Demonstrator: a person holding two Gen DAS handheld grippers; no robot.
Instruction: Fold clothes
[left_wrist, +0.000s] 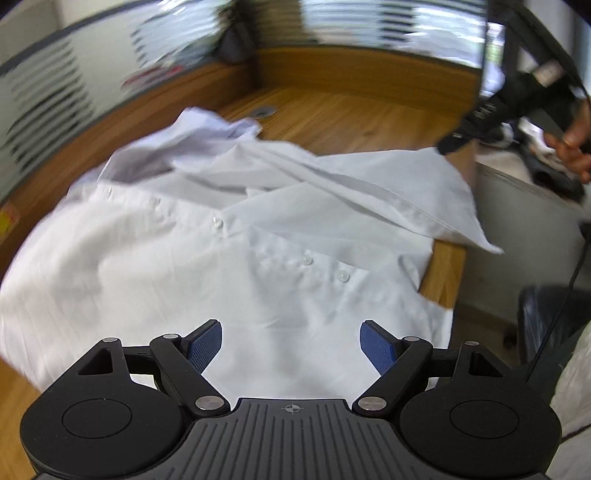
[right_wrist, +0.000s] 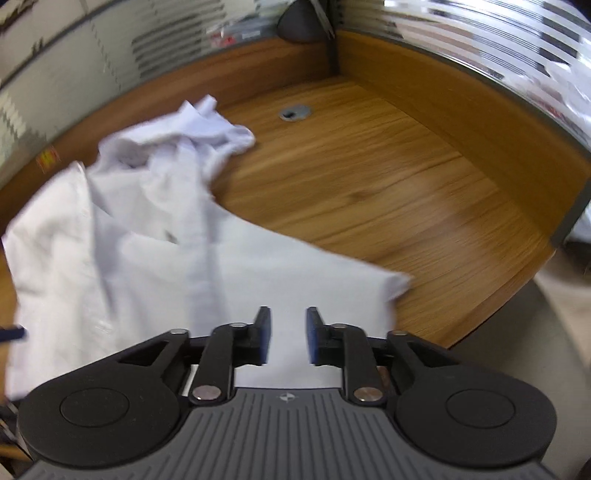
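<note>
A white button-up shirt (left_wrist: 184, 258) lies crumpled on the wooden desk (left_wrist: 351, 110), its button placket facing up and one flap folded over the middle. My left gripper (left_wrist: 291, 343) hovers over the shirt's near part, open wide, with nothing between its blue pads (left_wrist: 205, 347). In the right wrist view the shirt (right_wrist: 110, 258) spreads left and under my right gripper (right_wrist: 288, 332), which stands open with a narrow gap and white cloth showing beneath it. The left wrist view shows the right gripper (left_wrist: 448, 142) at the shirt's far right corner, held by a hand (left_wrist: 569, 147).
A round cable grommet (right_wrist: 294, 112) sits in the desk (right_wrist: 369, 184) behind the shirt. Wooden partition walls with striped glass enclose the back and both sides. The desk's right edge (left_wrist: 443, 273) drops off beside a dark chair (left_wrist: 543, 317).
</note>
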